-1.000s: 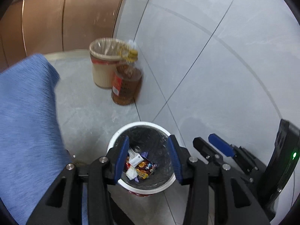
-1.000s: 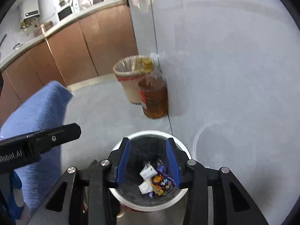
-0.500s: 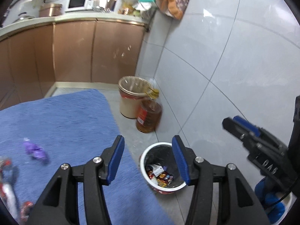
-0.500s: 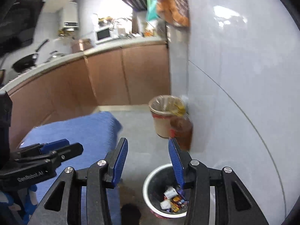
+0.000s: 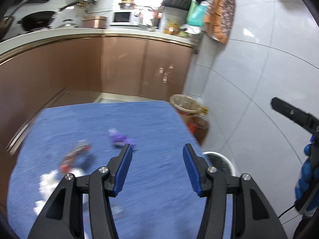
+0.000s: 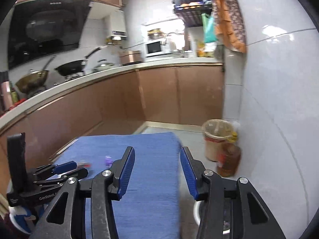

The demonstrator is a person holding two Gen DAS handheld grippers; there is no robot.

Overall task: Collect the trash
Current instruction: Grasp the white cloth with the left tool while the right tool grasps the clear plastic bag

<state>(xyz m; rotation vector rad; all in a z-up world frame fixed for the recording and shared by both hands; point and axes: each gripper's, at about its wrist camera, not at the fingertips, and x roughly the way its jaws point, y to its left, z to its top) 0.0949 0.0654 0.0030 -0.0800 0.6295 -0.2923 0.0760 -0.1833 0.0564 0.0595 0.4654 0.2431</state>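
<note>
Trash lies blurred on the blue cloth table (image 5: pixel 155 119): a purple wrapper (image 5: pixel 119 138), a red wrapper (image 5: pixel 74 154) and crumpled white paper (image 5: pixel 49 181). My left gripper (image 5: pixel 157 149) hangs open above the cloth, right of the purple wrapper, with nothing between its pads. My right gripper (image 6: pixel 157 151) is open and empty too, over the table's right half. From the right wrist the purple wrapper (image 6: pixel 108 160) and the left gripper (image 6: pixel 79 168) are seen at left. The white trash bin (image 5: pixel 221 159) stands on the floor beside the table, mostly hidden.
A tan lined bin (image 6: pixel 217 137) and an oil bottle (image 6: pixel 229 159) stand on the floor against the tiled wall (image 6: pixel 279 99). Brown cabinets (image 6: pixel 159 99) with a worktop run behind the table. A blue-gloved hand (image 5: pixel 307 171) holds the right gripper at the edge.
Both grippers rose and swung left from above the white bin to above the blue table. Their jaws stand a little wider. The bin slid to the lower right of both views.
</note>
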